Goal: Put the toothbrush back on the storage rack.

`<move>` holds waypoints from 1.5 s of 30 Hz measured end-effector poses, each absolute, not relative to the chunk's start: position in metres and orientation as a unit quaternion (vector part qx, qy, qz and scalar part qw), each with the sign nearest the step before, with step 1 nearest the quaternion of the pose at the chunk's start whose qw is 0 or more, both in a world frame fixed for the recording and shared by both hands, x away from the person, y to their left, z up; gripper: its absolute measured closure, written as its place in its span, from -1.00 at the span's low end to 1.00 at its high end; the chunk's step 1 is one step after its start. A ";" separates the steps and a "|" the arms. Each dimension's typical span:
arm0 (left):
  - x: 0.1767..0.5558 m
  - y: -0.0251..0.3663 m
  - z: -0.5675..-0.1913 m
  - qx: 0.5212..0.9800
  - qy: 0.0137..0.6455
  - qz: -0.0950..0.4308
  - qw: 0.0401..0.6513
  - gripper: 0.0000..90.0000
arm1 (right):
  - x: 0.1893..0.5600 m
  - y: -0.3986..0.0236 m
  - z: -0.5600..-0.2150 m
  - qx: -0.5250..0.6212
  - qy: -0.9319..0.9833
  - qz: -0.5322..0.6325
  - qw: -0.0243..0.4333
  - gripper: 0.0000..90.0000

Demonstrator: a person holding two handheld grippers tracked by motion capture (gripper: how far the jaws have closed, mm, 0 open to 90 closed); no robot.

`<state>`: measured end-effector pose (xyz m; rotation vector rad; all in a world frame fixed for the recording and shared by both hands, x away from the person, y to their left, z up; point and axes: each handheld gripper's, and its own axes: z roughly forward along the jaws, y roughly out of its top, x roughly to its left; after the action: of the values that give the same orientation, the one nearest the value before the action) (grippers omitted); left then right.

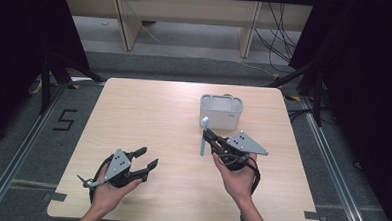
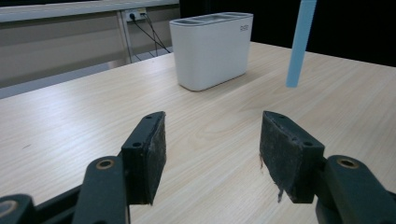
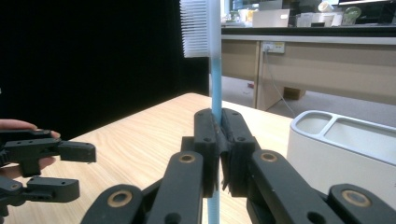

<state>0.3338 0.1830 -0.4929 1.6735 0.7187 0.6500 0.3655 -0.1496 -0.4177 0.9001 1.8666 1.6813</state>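
Note:
A light blue toothbrush [image 1: 203, 136] with white bristles [image 3: 194, 28] stands upright above the table. My right gripper [image 1: 209, 137] is shut on its handle [image 3: 215, 88], with the bristled head up and the handle's end hanging below the jaws. Just behind it stands a white compartmented holder [image 1: 221, 111], which also appears in the right gripper view [image 3: 341, 149] and the left gripper view [image 2: 212, 49]. My left gripper [image 1: 148, 157] rests low at the table's front left. Its jaws are open with nothing between the pads [image 2: 152, 154]. The toothbrush handle [image 2: 299, 42] hangs ahead of it to the right.
The light wooden table [image 1: 149, 108] has bare surface at its left and middle. Dark curtains flank both sides. Desk legs and cables lie on the floor beyond the far edge. My left gripper [image 3: 77, 170] also shows at the left of the right gripper view.

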 end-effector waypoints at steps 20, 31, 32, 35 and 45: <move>0.330 0.198 -0.519 0.684 0.329 0.299 0.578 -0.11 | 0.371 -0.171 -0.411 0.333 0.670 0.603 0.275 0.92; 0.328 0.201 -0.523 0.685 0.343 0.301 0.568 -0.11 | 0.373 -0.179 -0.406 0.347 0.666 0.600 0.276 0.91; 0.328 0.201 -0.523 0.684 0.344 0.301 0.568 -0.11 | 0.374 -0.181 -0.405 0.344 0.665 0.601 0.279 0.91; 0.328 0.201 -0.523 0.683 0.345 0.302 0.569 -0.11 | 0.375 -0.184 -0.404 0.341 0.667 0.596 0.289 0.91; 0.328 0.201 -0.523 0.683 0.348 0.301 0.567 -0.11 | 0.378 -0.190 -0.400 0.350 0.662 0.594 0.294 0.91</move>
<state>0.3280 0.2015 -0.5231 1.6053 0.8173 0.7079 0.3784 -0.1897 -0.4001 0.9317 1.7615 1.5824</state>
